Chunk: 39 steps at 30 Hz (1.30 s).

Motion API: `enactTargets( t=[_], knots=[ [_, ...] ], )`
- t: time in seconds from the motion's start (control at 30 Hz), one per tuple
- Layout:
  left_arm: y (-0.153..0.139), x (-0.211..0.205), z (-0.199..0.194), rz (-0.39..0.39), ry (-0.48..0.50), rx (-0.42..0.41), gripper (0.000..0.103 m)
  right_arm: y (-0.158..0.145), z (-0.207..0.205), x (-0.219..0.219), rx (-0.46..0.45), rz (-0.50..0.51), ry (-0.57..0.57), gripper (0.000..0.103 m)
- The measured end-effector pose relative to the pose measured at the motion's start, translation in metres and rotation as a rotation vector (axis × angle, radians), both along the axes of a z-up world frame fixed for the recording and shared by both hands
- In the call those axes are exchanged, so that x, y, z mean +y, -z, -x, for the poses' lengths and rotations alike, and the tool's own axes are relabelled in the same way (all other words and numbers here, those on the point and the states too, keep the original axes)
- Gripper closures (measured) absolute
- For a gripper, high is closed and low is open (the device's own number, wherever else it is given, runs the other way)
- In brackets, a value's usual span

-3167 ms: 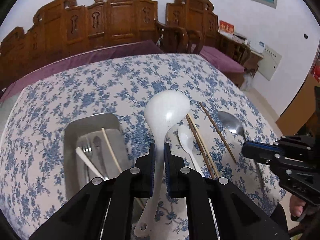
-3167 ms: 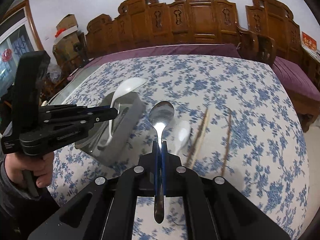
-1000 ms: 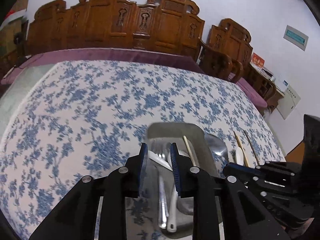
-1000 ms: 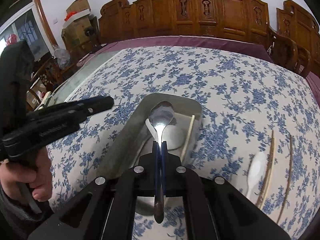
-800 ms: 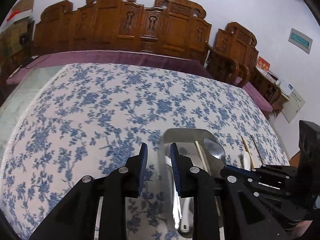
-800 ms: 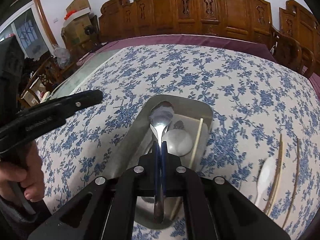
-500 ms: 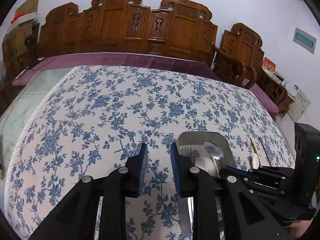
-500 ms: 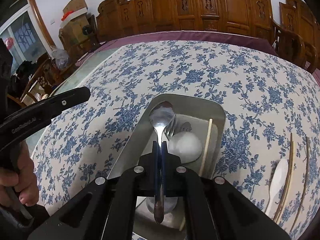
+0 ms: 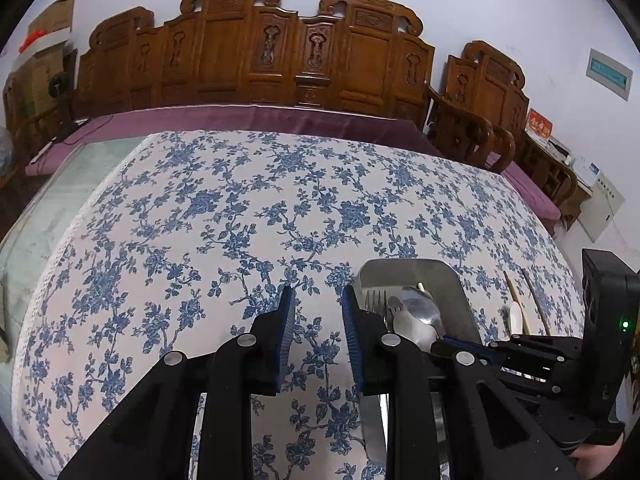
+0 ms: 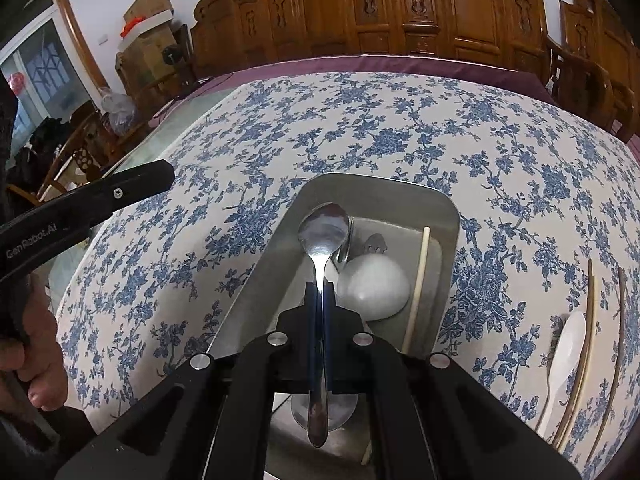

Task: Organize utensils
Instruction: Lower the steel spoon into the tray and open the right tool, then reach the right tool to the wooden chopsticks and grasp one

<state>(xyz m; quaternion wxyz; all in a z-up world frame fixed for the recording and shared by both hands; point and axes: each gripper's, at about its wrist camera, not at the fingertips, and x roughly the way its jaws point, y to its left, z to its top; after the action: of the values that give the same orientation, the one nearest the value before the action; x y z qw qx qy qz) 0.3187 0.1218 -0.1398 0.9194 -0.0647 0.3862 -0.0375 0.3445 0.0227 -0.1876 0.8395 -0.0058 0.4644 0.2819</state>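
Fisheye from the left wrist first: the left gripper (image 9: pixel 316 312) has its blue pads parted a little with nothing between them, just flowered tablecloth (image 9: pixel 240 216) underneath. The metal tray (image 9: pixel 460 292) sits to its right, half hidden behind the gripper's own finger, so I can only make out fork tines (image 9: pixel 375 300) and a shiny spoon bowl in there. The right gripper's black body blocks the near end of the tray, and past it lie one small white spoon (image 9: pixel 516 314) and two chopsticks, partly cut off.

Right wrist view is clearer. The right gripper (image 10: pixel 319 292) is clamped tight on the handle of one metal spoon (image 10: pixel 322 232), bowl pointing away, hanging over the tray (image 10: pixel 448 216). In the tray: one big white ladle bowl (image 10: pixel 374 286), one pale chopstick (image 10: pixel 418 276) along the right wall, and what might be a fork end, hard to tell. The tray's near end is hidden under the gripper. On the cloth right of the tray: one white spoon (image 10: pixel 568 348) and two brown chopsticks (image 10: pixel 586 336), their ends running out of frame. A hand (image 10: pixel 28 360) at the left edge holds the other gripper.
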Motion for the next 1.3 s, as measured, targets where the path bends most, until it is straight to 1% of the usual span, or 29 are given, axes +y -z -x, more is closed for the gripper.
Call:
enactTargets(
  t=[0.07,0.23,0.33,0.47,0.53,0.67,0.73,0.77,0.83,0.93,0.97,1.0,1.03,1.07,1.13,1.3],
  knots=[
    [0.000,-0.001,0.000,-0.001,0.002,0.000,0.080,0.000,0.000,-0.001,0.000,-0.002,0.002,0.096],
    [0.001,-0.003,0.000,-0.008,0.011,0.005,0.080,-0.002,0.000,-0.004,-0.009,0.002,-0.003,0.096],
    [0.000,-0.006,0.001,-0.013,0.020,0.002,0.080,-0.009,0.006,-0.011,-0.042,0.012,-0.011,0.096],
    [0.000,-0.012,0.003,-0.019,0.034,0.000,0.079,-0.019,0.016,-0.032,-0.085,0.030,-0.018,0.096],
    [0.000,-0.018,0.005,-0.026,0.044,-0.002,0.076,-0.025,0.021,-0.044,-0.102,0.035,-0.015,0.096],
    [0.003,-0.035,0.009,-0.038,0.072,-0.003,0.063,-0.033,0.036,-0.083,-0.133,0.042,0.008,0.096],
    [0.005,-0.046,0.011,-0.049,0.092,-0.002,0.060,-0.034,0.043,-0.102,-0.140,0.054,0.026,0.096],
    [0.006,-0.052,0.013,-0.055,0.102,0.000,0.056,-0.034,0.046,-0.115,-0.144,0.061,0.038,0.096],
    [0.008,-0.062,0.015,-0.064,0.121,-0.001,0.052,-0.032,0.051,-0.133,-0.145,0.076,0.059,0.096],
    [0.010,-0.078,0.020,-0.075,0.149,0.001,0.051,-0.024,0.056,-0.162,-0.135,0.109,0.090,0.096],
    [0.011,-0.083,0.021,-0.076,0.153,0.001,0.047,-0.021,0.057,-0.171,-0.131,0.122,0.105,0.096],
    [0.011,-0.088,0.023,-0.075,0.161,0.001,0.041,-0.018,0.058,-0.180,-0.129,0.128,0.117,0.096],
    [0.011,-0.093,0.026,-0.073,0.171,-0.002,0.039,-0.015,0.058,-0.187,-0.124,0.134,0.127,0.096],
    [0.011,-0.097,0.027,-0.072,0.178,-0.004,0.039,-0.013,0.059,-0.193,-0.121,0.138,0.135,0.092],
    [0.011,-0.109,0.032,-0.076,0.197,-0.006,0.039,-0.006,0.059,-0.206,-0.111,0.149,0.157,0.089],
    [0.014,-0.132,0.041,-0.072,0.229,-0.003,0.038,0.008,0.056,-0.231,-0.095,0.173,0.196,0.089]
  ],
)
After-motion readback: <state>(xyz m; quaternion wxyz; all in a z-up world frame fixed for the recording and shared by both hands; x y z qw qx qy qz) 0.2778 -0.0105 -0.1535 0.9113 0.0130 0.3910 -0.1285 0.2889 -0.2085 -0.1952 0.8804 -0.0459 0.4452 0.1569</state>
